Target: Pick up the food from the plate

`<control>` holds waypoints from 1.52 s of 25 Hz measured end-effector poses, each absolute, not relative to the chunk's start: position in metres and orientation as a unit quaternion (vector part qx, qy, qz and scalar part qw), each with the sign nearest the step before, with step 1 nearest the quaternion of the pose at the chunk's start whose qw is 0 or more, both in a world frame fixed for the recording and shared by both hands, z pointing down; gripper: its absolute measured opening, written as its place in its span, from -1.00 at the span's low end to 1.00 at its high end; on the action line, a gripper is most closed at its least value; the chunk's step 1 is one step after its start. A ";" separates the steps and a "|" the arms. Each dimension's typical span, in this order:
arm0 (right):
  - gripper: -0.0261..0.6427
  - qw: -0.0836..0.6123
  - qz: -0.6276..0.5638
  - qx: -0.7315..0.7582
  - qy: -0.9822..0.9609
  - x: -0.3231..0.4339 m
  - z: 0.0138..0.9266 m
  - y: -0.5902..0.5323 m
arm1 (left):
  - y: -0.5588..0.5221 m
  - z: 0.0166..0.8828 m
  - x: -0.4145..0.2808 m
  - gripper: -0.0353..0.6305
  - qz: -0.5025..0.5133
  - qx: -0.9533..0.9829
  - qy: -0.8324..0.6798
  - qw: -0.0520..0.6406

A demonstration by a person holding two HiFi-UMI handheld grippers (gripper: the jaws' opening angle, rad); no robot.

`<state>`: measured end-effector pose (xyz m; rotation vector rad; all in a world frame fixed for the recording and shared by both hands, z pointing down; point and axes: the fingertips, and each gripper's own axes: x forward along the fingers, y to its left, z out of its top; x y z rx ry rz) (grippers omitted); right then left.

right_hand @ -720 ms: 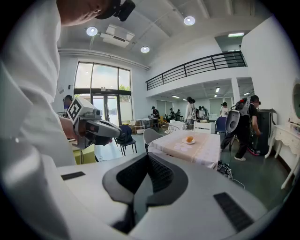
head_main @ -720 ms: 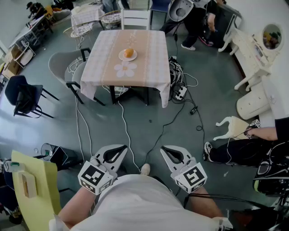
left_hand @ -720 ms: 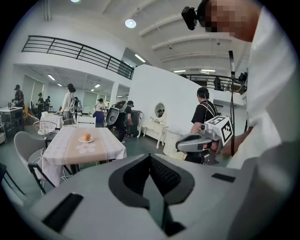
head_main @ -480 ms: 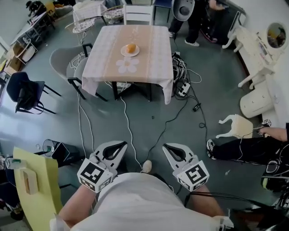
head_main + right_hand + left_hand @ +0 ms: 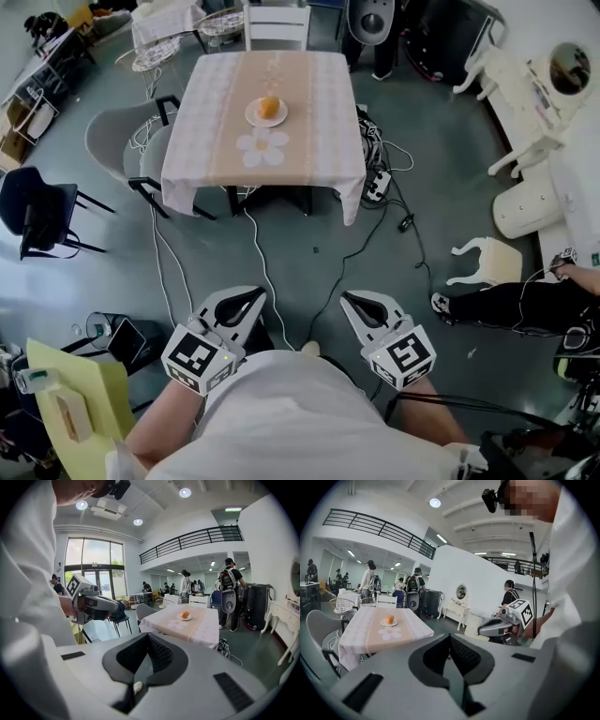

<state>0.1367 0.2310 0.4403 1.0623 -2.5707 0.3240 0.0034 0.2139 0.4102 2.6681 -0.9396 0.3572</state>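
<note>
An orange piece of food (image 5: 269, 107) lies on a small white plate (image 5: 255, 118) on a table with a pink-and-white cloth (image 5: 309, 141), far ahead across the floor. The food (image 5: 389, 619) shows small in the left gripper view, and the food (image 5: 185, 614) shows likewise in the right gripper view. My left gripper (image 5: 252, 297) and right gripper (image 5: 352, 300) are held close to my body, well short of the table. Both are shut with nothing between the jaws.
Cables (image 5: 258, 253) trail over the grey floor between me and the table. Grey chairs (image 5: 117, 141) stand at the table's left, a white chair (image 5: 277, 25) behind it. A seated person's legs (image 5: 506, 305) and a small white stool (image 5: 486, 263) are at right. A yellow chair (image 5: 70, 403) is near left.
The table with the plate has shifted slightly lower and larger in the head view as I come closer. Both grippers stay shut at my waist.
</note>
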 end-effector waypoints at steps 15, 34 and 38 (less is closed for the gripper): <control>-0.84 0.185 0.104 0.399 -0.892 0.008 0.417 0.045 | 0.007 0.425 -0.117 -0.55 0.134 0.930 -0.311 0.145; -0.51 0.188 0.132 0.373 -0.899 0.124 0.435 -0.186 | -0.309 0.557 -0.023 -0.02 0.269 0.863 -0.392 0.169; -0.51 0.191 0.148 0.375 -0.895 0.148 0.445 -0.208 | -0.354 0.590 -0.014 0.03 0.308 0.843 -0.405 0.172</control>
